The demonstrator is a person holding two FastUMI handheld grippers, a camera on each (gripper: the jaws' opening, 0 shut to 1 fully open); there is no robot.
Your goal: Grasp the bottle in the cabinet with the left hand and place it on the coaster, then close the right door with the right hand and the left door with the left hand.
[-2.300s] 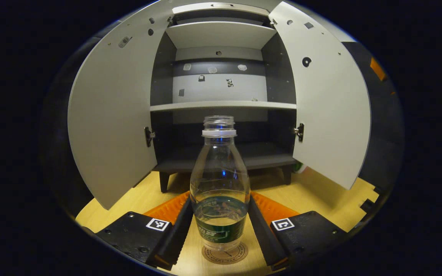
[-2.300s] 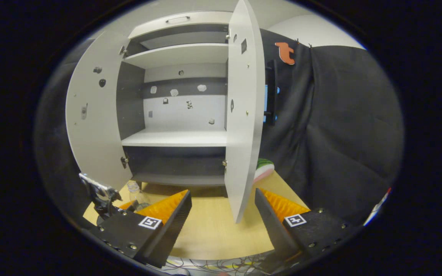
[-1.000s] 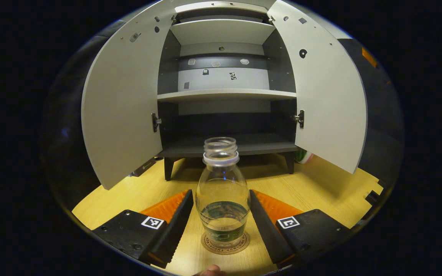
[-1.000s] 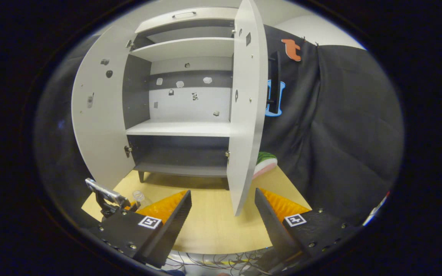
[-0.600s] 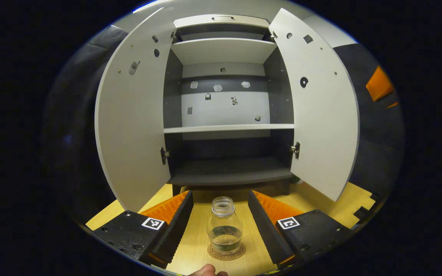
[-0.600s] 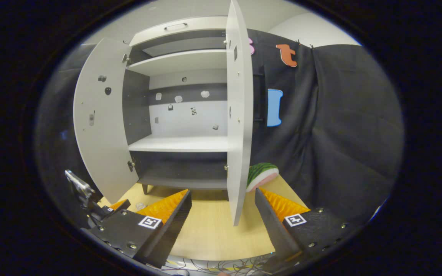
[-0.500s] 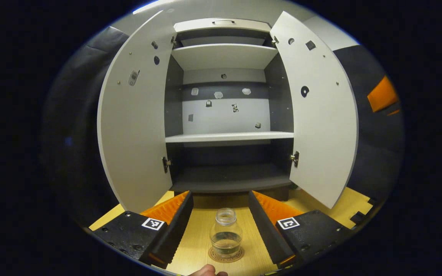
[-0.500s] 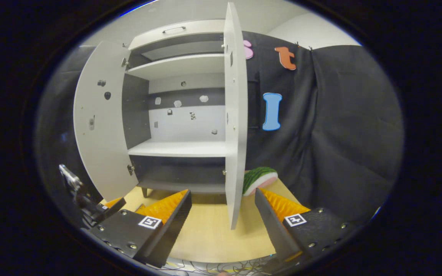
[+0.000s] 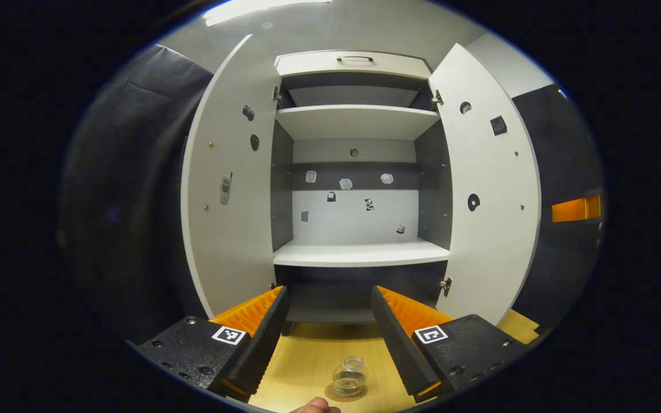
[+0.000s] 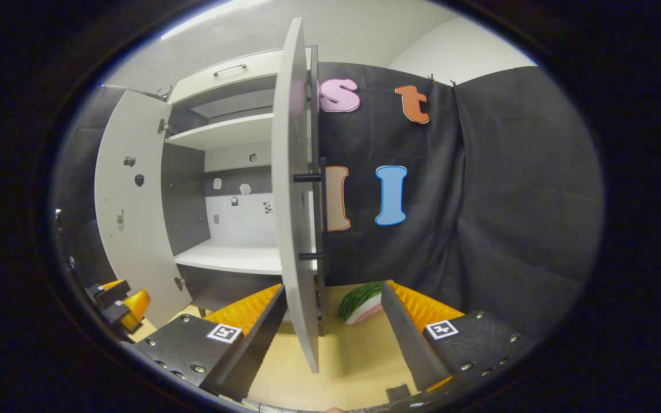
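Observation:
The clear bottle [image 9: 350, 375] stands upright on the round coaster [image 9: 345, 393], low in the left gripper view and well below my left gripper [image 9: 329, 332], which is open and empty. Both doors of the cabinet [image 9: 359, 252] stand open: the left door [image 9: 230, 183] and the right door [image 9: 491, 189]. In the right gripper view the right door [image 10: 293, 189] is edge-on between the fingers of my right gripper [image 10: 333, 338], which is open. The door's dark handle [image 10: 316, 218] faces right. My left gripper [image 10: 118, 304] appears at the far left of that view.
A watermelon-slice toy [image 10: 359, 301] lies on the wooden table [image 10: 342, 355] right of the cabinet. Black cloth hangs behind and to the right. A fingertip [image 9: 314, 407] pokes in at the bottom edge of the left gripper view.
My left gripper opened, let go of the bottle on the coaster, then rose and drew back. My right gripper moved right, around to the right door's edge and outer face.

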